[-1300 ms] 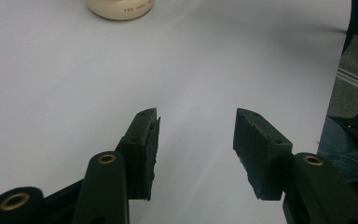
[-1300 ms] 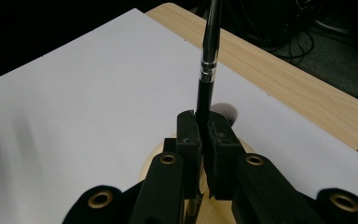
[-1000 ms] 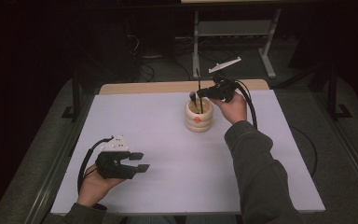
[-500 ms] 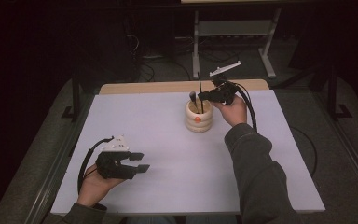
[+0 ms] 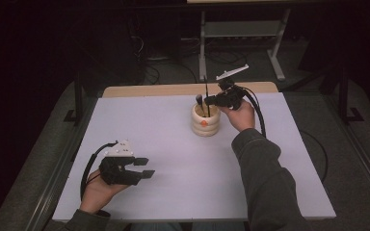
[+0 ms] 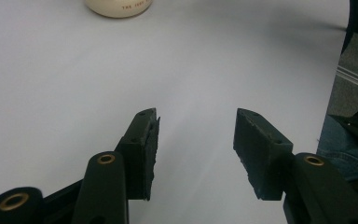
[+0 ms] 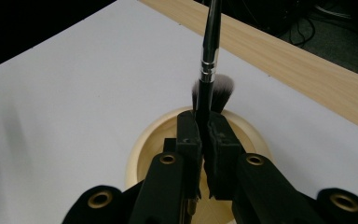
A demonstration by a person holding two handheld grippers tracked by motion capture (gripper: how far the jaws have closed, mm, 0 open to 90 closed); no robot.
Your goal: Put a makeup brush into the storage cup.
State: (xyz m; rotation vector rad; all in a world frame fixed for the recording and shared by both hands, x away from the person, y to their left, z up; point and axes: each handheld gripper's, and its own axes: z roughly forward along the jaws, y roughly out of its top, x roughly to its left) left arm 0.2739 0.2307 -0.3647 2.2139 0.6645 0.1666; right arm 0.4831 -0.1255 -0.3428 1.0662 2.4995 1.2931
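Note:
A cream ribbed holder (image 5: 205,120) with an orange dot stands at the back middle of the white table. My right gripper (image 5: 212,100) hovers just over its rim, shut on the thin black handle of a brush (image 5: 206,91) that stands upright with its lower end inside the holder. In the right gripper view the handle (image 7: 209,46) rises from between the closed pads, above the holder's rim (image 7: 144,144). Behind it a second brush with a grey-tipped head (image 7: 223,88) stands in the holder. My left gripper (image 5: 142,167) rests low at the front left, open and empty (image 6: 196,135).
The white sheet (image 5: 173,144) covers the table, with a bare wooden strip (image 5: 149,90) along the back edge. A metal stand (image 5: 241,33) and cables lie on the dark floor beyond. The holder's base (image 6: 119,7) shows far ahead of the left jaws.
The right gripper with the brush has shifted slightly over the holder. The left hand has stayed still.

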